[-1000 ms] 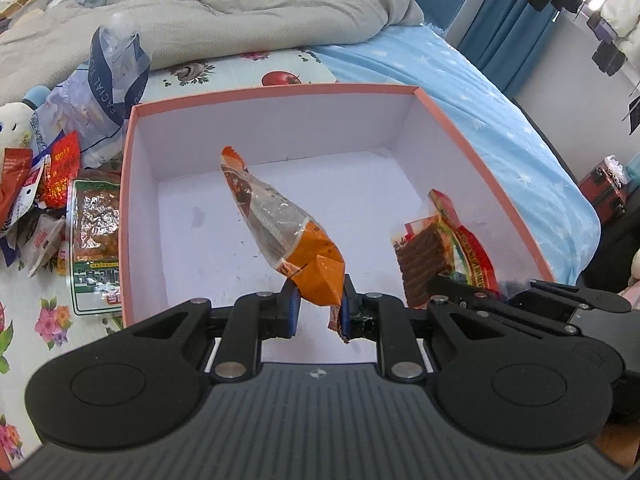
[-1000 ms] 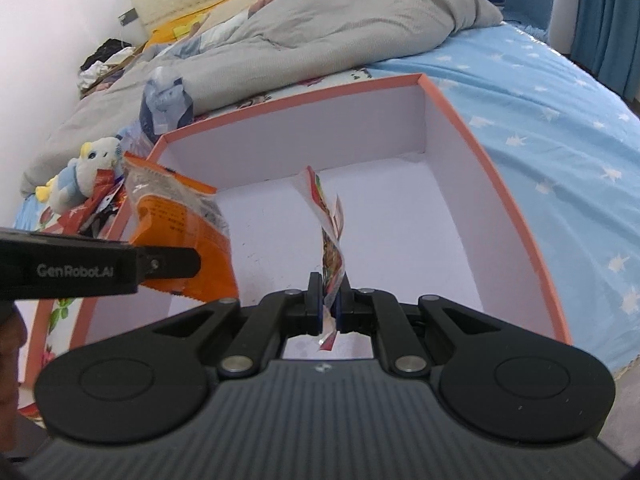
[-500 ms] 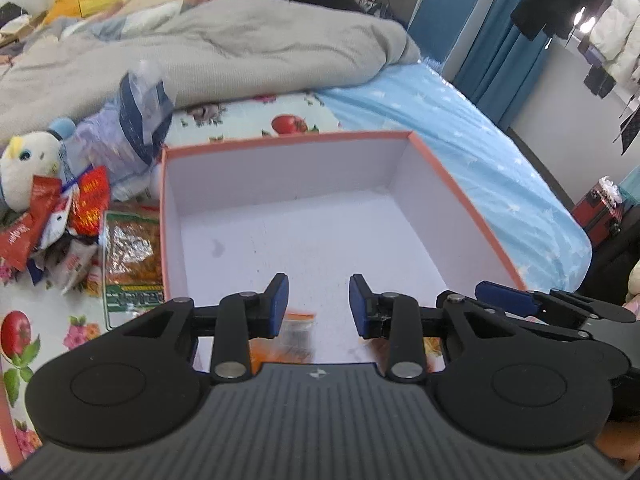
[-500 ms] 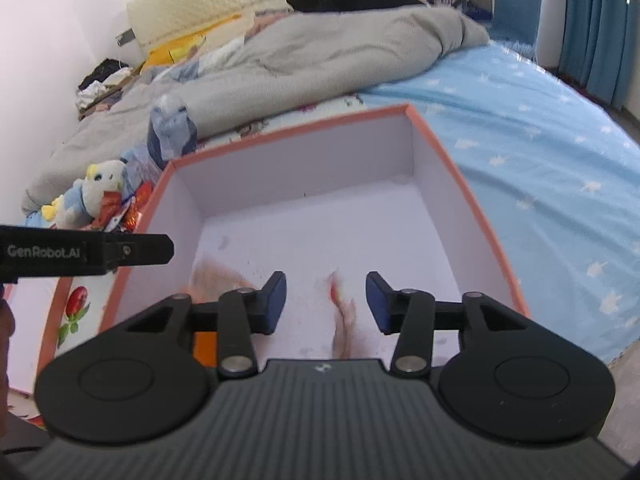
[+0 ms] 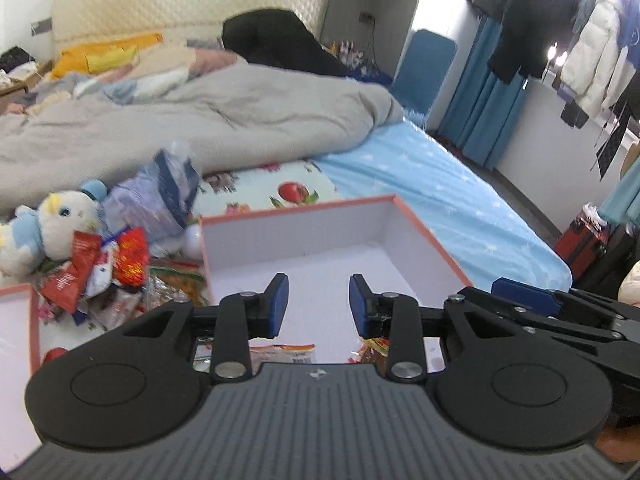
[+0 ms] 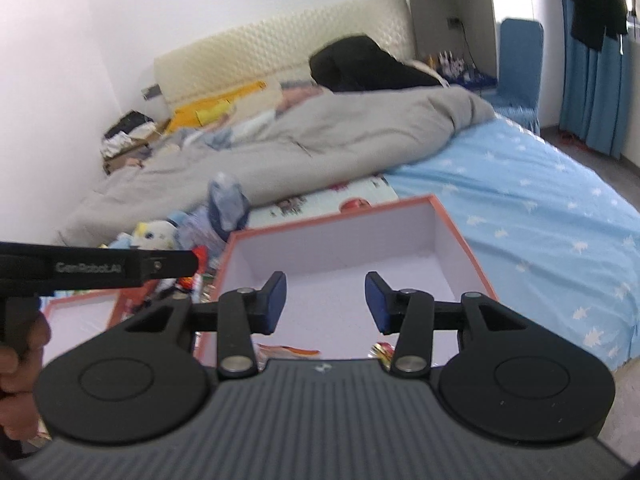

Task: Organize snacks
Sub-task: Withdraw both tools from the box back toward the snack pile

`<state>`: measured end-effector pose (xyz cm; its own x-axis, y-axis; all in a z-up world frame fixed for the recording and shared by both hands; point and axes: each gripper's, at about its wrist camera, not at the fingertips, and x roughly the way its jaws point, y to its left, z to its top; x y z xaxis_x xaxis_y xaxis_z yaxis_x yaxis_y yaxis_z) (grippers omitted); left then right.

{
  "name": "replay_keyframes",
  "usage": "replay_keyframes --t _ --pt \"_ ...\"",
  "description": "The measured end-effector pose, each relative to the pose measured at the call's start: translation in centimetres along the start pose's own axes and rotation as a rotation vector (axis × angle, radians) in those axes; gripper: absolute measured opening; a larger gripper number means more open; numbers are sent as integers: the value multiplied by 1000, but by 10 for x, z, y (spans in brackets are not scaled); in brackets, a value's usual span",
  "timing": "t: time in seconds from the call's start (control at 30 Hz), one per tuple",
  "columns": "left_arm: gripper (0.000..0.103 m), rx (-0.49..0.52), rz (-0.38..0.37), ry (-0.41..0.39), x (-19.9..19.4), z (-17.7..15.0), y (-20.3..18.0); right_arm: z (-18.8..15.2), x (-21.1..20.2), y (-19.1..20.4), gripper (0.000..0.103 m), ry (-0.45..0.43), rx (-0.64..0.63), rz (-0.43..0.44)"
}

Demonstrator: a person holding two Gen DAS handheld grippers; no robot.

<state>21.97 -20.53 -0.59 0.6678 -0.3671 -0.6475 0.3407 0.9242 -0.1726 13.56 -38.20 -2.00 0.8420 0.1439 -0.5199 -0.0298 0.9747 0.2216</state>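
Both packets dropped into box [image 5: 416,236]; snack pile [image 5: 100,272] beside plush [image 5: 56,228].

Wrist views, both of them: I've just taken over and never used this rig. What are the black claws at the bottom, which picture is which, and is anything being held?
No robot here: a person carries a two-finger gripper in each hand, each with a camera looking along its fingers. One picture looks over the left gripper, the other over the right gripper. Both stand open with nothing between the blue pads. They hang above an orange-rimmed box on a bed. Two snack packets lie at its near end, mostly hidden behind the grippers. More loose snacks are piled left of the box beside a plush toy.
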Motion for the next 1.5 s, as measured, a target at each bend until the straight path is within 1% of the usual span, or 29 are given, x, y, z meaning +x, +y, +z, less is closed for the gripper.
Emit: replay_keyframes --t 0.13,0.27,0.47,0.57,0.63,0.9,1.1,1.23,1.33,1.4,1.5 --pt "38 -13 16 -42 -29 -3 13 0 -13 21 47 -29 -12 30" --pt "38 -42 25 -70 -55 -14 26 -4 -21 40 47 -47 -41 50" --pt "38 -71 36 -90 -80 -33 44 -13 -30 63 47 -64 -65 77" --pt "38 -61 62 -104 -91 -42 48 -17 -34 72 47 -67 -65 90" --pt "38 -66 75 -111 -96 -47 53 -21 -37 78 47 -70 -59 108" --pt "38 -117 96 -113 -109 -66 73 -36 -37 99 47 -62 -95 121" --pt "38 -139 128 -108 -122 -86 89 -50 -37 110 47 -56 -104 131" --pt "38 -159 154 -106 -131 -100 97 -62 -36 118 47 -21 -111 151" --pt "38 -172 171 -105 -136 -113 101 -71 -40 124 47 -18 -123 164" --pt "38 -175 180 -103 -139 -122 102 -78 -45 124 47 -31 -98 181" --pt "38 -182 187 -103 -145 -134 104 -87 -45 129 47 -15 -109 177"
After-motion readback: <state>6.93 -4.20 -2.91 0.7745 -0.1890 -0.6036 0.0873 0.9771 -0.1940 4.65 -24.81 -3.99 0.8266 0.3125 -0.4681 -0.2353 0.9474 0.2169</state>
